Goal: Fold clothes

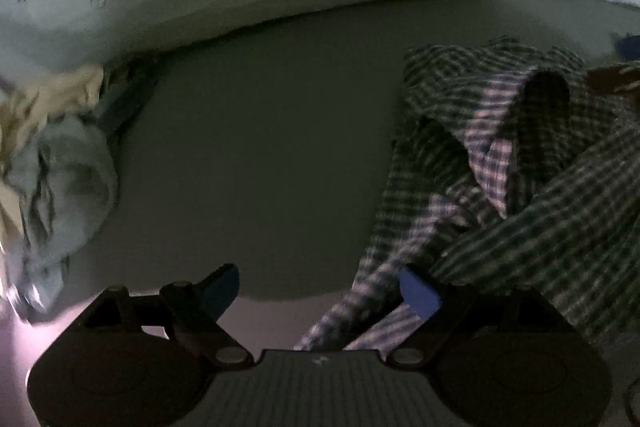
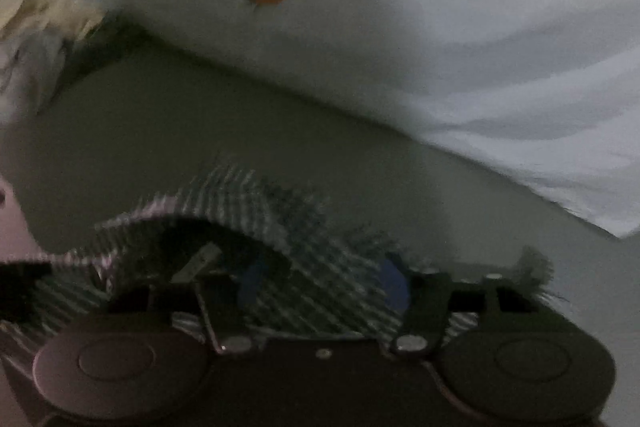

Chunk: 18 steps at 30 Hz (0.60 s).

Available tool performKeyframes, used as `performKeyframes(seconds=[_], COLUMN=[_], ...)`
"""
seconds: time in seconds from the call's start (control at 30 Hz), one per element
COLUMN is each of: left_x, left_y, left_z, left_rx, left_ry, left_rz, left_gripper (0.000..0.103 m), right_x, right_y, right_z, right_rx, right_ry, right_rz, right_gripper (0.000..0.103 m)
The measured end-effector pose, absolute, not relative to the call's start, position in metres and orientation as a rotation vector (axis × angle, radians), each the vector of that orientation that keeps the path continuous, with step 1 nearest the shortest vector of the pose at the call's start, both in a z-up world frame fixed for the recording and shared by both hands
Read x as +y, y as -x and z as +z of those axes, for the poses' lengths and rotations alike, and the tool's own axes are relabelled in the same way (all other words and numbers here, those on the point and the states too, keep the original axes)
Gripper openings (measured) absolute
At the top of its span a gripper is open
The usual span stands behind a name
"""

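Beside the checked shirt, on the grey sheet, my left gripper tilts downward with jaws wide apart. My right gripper tilts down over the shirt; whether it grips I cannot tell.

Checked shirt beside wide-apart left gripper

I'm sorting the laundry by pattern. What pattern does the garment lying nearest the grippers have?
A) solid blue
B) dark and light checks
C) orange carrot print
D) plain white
B: the crumpled garment by the left gripper shows dark and light checks in both wrist views.
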<state>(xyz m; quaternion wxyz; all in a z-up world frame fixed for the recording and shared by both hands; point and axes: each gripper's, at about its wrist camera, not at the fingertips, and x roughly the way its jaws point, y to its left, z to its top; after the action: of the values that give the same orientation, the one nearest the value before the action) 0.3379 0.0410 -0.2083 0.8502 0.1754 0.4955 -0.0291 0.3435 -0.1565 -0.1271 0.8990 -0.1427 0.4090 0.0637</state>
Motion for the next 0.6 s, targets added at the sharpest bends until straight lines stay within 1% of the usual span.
performKeyframes(seconds=[0.07,0.1,0.13,0.2,0.23,0.37,0.47,0.57,0.6], left_x=[0.036,0.035,0.035,0.037,0.042,0.057,0.061,0.065,0.065], left_y=[-0.343,-0.344,-0.345,-0.352,-0.354,-0.363,-0.369,-0.379,-0.384], left_z=[-0.208,-0.207,-0.206,-0.205,-0.203,-0.192,-0.186,-0.190,-0.194], left_rx=[1.040,1.043,1.047,1.051,1.050,1.036,1.002,1.005,1.017], left_ry=[-0.380,-0.370,-0.358,-0.321,-0.305,-0.254,-0.239,-0.217,-0.212], left_rz=[-0.055,-0.047,-0.039,-0.022,-0.009,0.023,0.038,0.052,0.054], left_gripper=[0.088,0.088,0.088,0.088,0.088,0.088,0.088,0.088,0.088], right_x=[-0.154,-0.152,-0.148,-0.137,-0.128,-0.089,-0.060,-0.032,-0.027], right_y=[-0.364,-0.375,-0.387,-0.410,-0.418,-0.447,-0.465,-0.471,-0.468], right_z=[-0.148,-0.155,-0.159,-0.158,-0.144,-0.060,-0.011,-0.008,-0.011], right_rx=[0.905,0.929,0.948,0.950,0.893,0.630,0.514,0.538,0.545], right_ry=[0.264,0.239,0.203,0.136,0.111,0.013,0.005,0.088,0.121], right_rz=[0.191,0.203,0.196,0.200,0.232,0.364,0.391,0.463,0.479], right_gripper=[0.045,0.026,0.002,0.002,0.002,0.002,0.002,0.013,0.028])
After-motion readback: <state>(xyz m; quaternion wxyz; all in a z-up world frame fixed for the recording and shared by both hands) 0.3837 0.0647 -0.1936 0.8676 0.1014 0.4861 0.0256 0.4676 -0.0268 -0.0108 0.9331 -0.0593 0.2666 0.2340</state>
